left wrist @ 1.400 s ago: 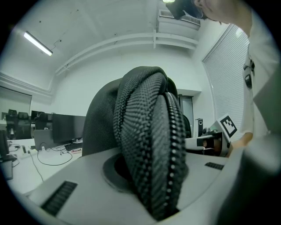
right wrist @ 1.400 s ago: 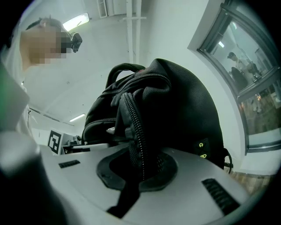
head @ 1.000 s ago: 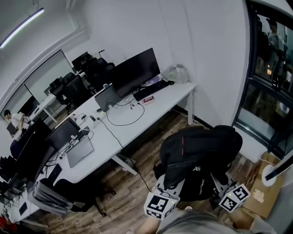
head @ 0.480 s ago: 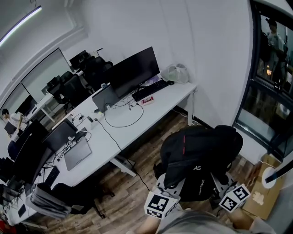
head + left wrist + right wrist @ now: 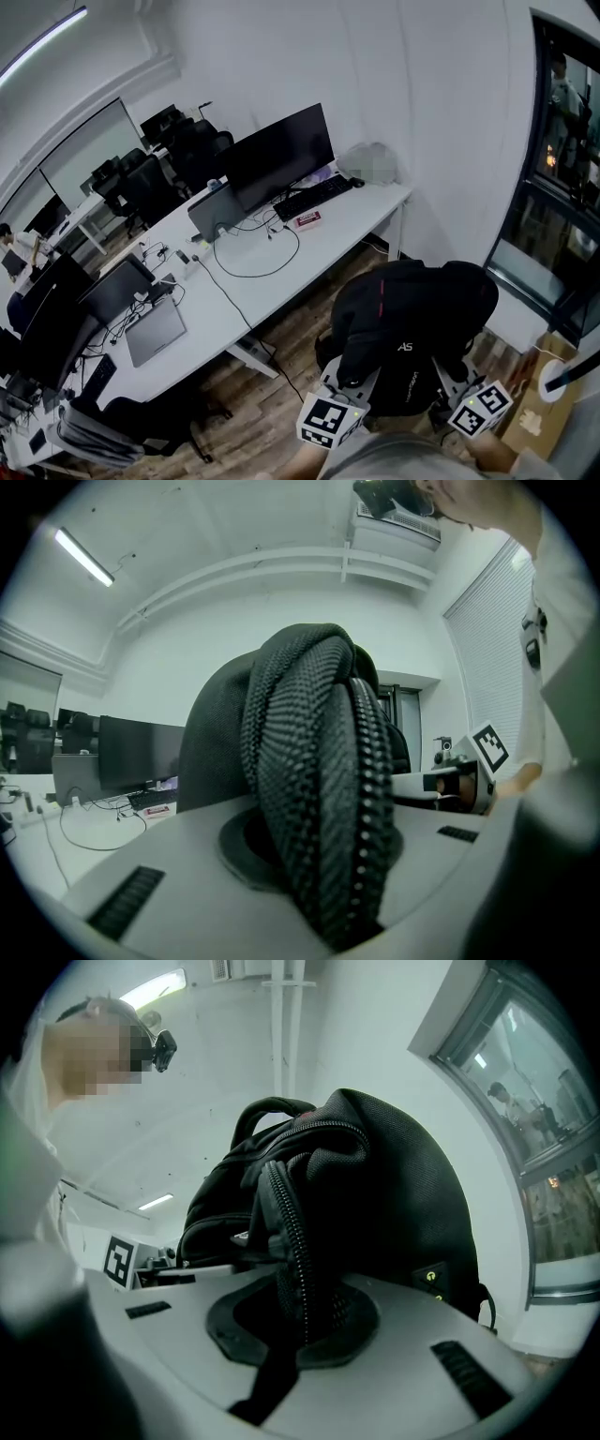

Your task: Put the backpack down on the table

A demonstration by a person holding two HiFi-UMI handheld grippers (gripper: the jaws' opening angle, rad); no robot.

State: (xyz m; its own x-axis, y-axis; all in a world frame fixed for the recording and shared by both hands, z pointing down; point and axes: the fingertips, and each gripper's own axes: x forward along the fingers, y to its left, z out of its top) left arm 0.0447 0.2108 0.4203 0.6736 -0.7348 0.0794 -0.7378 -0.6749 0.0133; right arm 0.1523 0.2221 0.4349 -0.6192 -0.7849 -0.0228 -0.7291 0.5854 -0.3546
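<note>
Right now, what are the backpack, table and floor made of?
Backpack: black woven synthetic fabric, probably nylon or polyester, matte; the coarse weave and zip teeth show up close.
Table: smooth white top with a faint sheen, likely laminate; the white legs look like metal.
Floor: brown wood-look planks with grain and seams; solid wood or laminate, can't tell.

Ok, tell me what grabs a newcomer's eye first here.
The black backpack, low and right in the head view, hangs over the wood floor, gripped by the left tool and the right tool. Left of it runs a long white table carrying a big dark monitor.
</note>
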